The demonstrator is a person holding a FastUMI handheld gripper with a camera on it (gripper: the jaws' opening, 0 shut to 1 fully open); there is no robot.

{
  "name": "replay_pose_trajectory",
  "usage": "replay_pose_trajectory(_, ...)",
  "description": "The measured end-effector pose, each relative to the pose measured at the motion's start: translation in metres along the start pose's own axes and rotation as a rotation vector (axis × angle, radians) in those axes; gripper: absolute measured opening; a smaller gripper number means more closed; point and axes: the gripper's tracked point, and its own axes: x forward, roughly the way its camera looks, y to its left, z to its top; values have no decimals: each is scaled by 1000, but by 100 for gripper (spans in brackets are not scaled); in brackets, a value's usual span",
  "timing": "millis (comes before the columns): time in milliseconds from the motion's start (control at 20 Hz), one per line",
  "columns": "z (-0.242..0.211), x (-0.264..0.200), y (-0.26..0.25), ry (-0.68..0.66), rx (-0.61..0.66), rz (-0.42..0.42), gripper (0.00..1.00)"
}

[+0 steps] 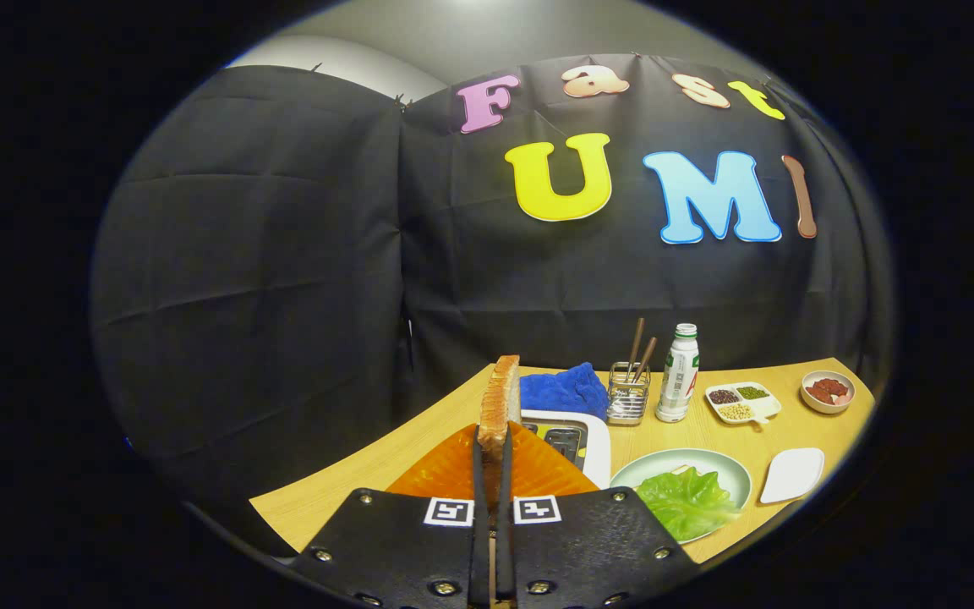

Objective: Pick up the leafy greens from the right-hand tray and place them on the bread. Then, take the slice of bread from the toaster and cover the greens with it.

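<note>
My gripper is shut on a slice of bread, which stands on edge between the fingers, lifted above the table. Behind and just right of it sits the white toaster with its slots showing. A pale green plate lies to the right of the fingers, and a leafy green rests on it, covering the bread beneath so that only a pale sliver shows at its far edge. An orange mat spreads under the fingers.
Along the back of the wooden table stand a blue cloth, a chopstick holder, a white bottle, a divided dish of beans and a small bowl. A white tray lies right of the plate.
</note>
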Motion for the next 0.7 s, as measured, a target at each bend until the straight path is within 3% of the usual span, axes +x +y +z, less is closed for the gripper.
replay_pose_trajectory(450,53,-33,-25,-94,16,4,3)
replay_pose_trajectory(700,54,-56,-65,-111,4,-43,3)
